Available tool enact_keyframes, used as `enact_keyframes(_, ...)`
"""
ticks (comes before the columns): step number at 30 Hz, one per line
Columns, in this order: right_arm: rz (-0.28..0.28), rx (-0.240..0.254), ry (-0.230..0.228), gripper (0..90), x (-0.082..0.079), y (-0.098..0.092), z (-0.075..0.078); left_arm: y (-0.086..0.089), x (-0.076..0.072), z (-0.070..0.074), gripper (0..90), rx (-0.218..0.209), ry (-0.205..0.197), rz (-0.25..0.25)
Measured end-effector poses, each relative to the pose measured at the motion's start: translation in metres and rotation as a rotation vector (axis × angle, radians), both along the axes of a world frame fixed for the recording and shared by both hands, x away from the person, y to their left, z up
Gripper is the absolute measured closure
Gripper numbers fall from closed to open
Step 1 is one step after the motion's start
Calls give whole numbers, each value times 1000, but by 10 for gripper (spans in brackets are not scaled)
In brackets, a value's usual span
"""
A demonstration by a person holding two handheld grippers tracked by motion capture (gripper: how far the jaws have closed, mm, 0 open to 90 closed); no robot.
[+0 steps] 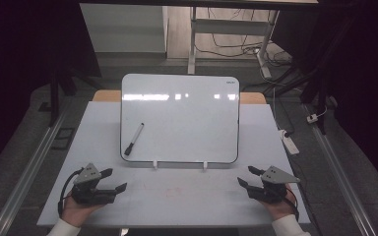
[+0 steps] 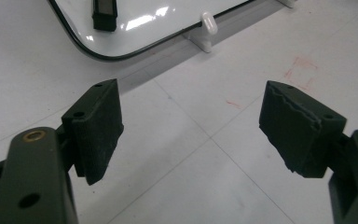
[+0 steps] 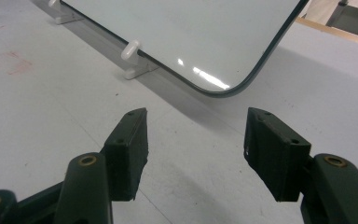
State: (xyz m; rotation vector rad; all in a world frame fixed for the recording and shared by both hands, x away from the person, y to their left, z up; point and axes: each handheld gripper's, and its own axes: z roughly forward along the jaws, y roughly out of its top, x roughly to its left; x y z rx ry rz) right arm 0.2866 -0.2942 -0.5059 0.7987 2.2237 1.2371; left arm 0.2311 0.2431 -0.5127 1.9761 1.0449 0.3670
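Table [image 1: 187, 206]: white top, faint red marks near front centre. Whiteboard [image 1: 187, 115]: propped on table, tilted back, bottom edge in two small white clips [image 1: 155, 164]. Left hand-held gripper [image 1: 117, 180]: near front-left of table, jaws spread wide, nothing between, aimed toward whiteboard's lower left corner. Right hand-held gripper [image 1: 246, 176]: near front-right, jaws likewise released, empty, facing whiteboard's lower right corner. Black marker [image 1: 134, 139]: lies on whiteboard face, lower left part, well apart from both grippers.
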Motion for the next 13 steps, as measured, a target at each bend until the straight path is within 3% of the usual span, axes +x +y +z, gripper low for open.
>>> enact_keyframes(13,0,-6,-10,397,-1,2,1,-1,0,1,225,4,-7,1)
